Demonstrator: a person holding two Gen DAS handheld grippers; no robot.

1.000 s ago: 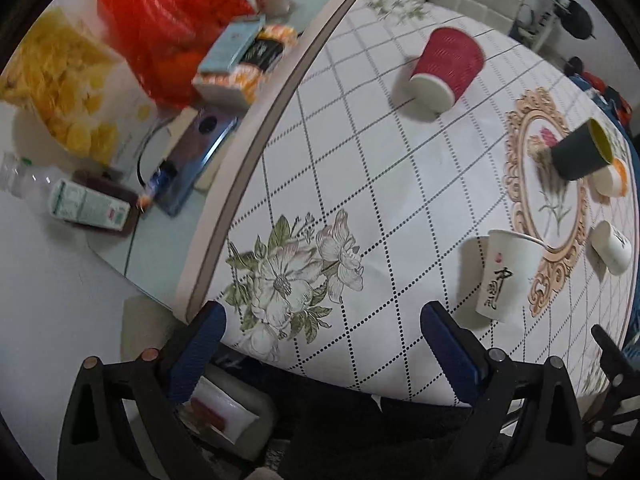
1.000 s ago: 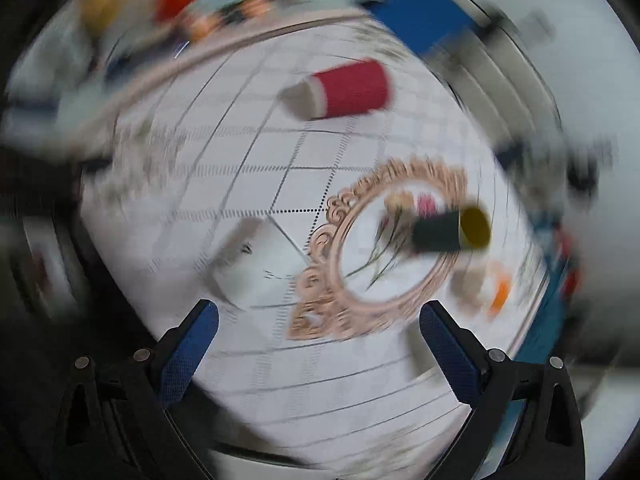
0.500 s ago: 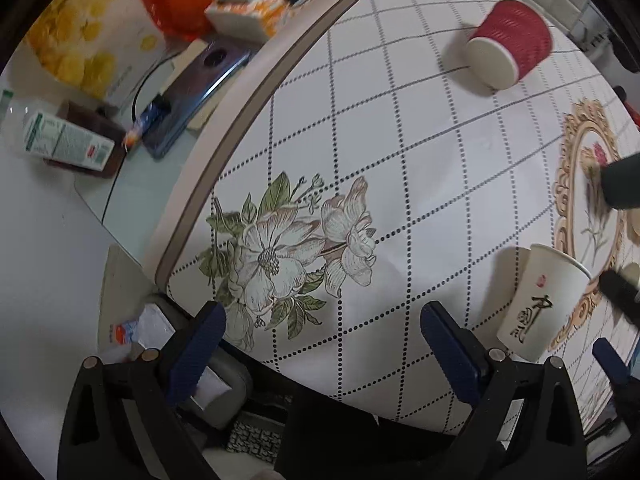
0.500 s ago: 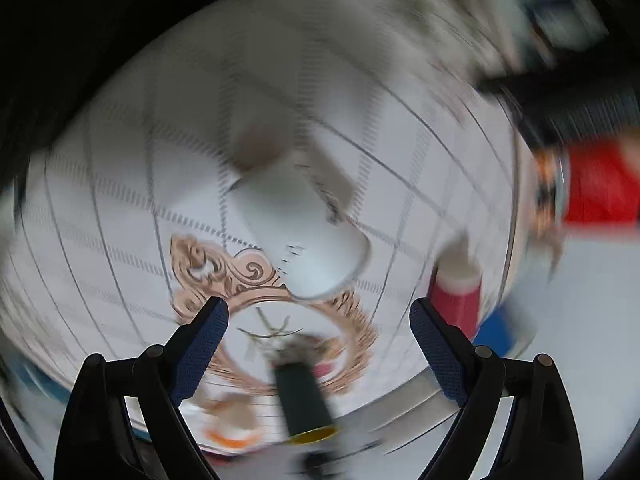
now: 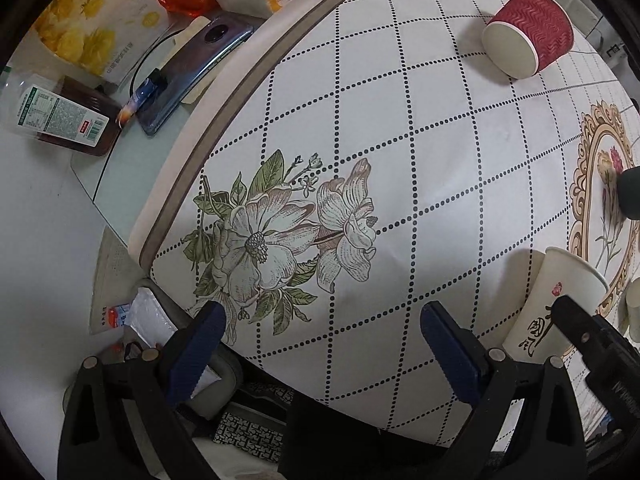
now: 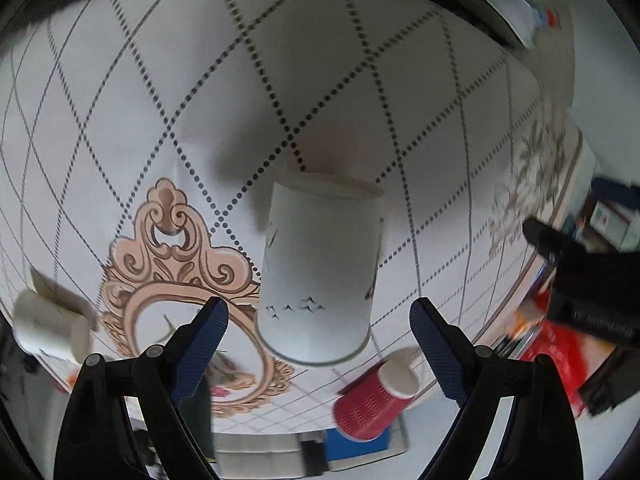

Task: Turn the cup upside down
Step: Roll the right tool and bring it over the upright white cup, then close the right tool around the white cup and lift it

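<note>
A white paper cup with black calligraphy stands upright on the patterned tablecloth; it also shows in the left wrist view at the right edge. My right gripper is turned upside down, open, with its blue pads either side of the cup, not touching it. Part of the right gripper shows beside the cup in the left wrist view. My left gripper is open and empty over the table's near edge by the flower print.
A red ribbed cup lies on its side at the far side of the table. A dark cup lies on the ornate frame print. A small white cup lies nearby. A phone, packets and a red bag sit on the side surface.
My right gripper has rolled over and closed in on the white cup, which now sits between its open fingers. My left gripper has drifted down and left a little.
</note>
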